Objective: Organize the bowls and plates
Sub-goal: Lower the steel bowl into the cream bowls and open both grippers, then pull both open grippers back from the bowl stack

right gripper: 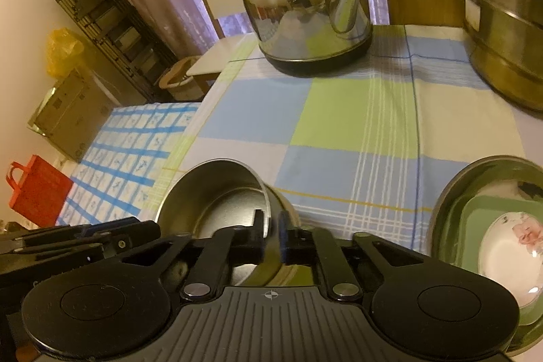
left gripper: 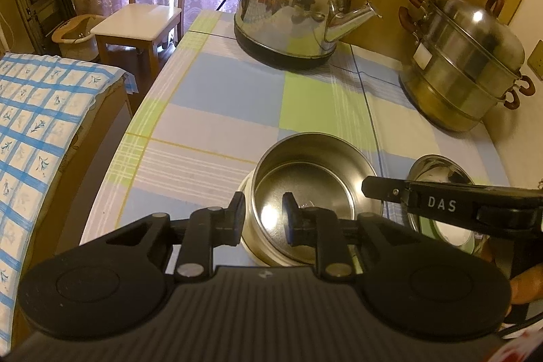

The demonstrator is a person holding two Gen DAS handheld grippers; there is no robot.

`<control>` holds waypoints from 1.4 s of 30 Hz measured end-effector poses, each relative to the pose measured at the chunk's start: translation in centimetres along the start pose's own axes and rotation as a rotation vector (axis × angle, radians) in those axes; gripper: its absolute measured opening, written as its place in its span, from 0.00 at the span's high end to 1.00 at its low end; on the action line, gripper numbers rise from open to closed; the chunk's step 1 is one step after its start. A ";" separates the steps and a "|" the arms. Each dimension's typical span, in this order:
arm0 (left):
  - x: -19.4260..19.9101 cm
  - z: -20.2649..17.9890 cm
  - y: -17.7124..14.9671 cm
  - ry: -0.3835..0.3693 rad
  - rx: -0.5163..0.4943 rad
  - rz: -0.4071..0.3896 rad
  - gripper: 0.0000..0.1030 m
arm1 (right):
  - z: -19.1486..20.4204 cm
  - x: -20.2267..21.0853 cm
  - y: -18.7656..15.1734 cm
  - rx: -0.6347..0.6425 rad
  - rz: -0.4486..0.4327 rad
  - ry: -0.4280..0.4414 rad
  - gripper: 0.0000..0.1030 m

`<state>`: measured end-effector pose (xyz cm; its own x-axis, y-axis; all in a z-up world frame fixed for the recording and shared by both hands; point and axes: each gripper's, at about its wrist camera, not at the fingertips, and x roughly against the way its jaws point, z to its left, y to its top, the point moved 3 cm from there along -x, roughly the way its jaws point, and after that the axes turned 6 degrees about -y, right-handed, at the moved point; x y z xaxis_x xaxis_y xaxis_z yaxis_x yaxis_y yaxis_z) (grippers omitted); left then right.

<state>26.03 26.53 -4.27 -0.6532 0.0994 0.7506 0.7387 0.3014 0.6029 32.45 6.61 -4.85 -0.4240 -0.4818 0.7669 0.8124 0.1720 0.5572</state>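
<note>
A steel bowl sits in a white-rimmed dish on the checked tablecloth. My left gripper straddles the bowl's left wall, one finger outside and one inside, jaws apart around it. My right gripper is shut on the bowl's right rim; its arm shows in the left wrist view. To the right stands a wide steel dish holding a green square plate and a white flowered bowl.
A steel kettle stands at the table's far side. A stacked steel steamer pot is at the far right. A chair and a checked-cloth surface lie left of the table.
</note>
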 end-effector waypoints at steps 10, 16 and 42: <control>-0.1 -0.2 -0.3 0.001 -0.012 0.006 0.80 | -0.8 -0.5 -0.2 -0.054 0.014 0.016 0.95; -0.1 -0.4 -0.3 0.001 -0.022 0.006 0.78 | -0.9 -0.4 -0.4 -0.042 0.022 -0.002 0.77; 3.7 -1.8 -3.4 -0.033 -0.064 0.011 0.36 | -1.7 4.4 -3.8 -0.039 -0.015 -0.023 0.27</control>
<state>21.41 24.17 -3.04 -0.6493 0.1339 0.7487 0.7543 0.2391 0.6114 28.15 2.32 -4.14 -0.4450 -0.4645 0.7656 0.8205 0.1310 0.5564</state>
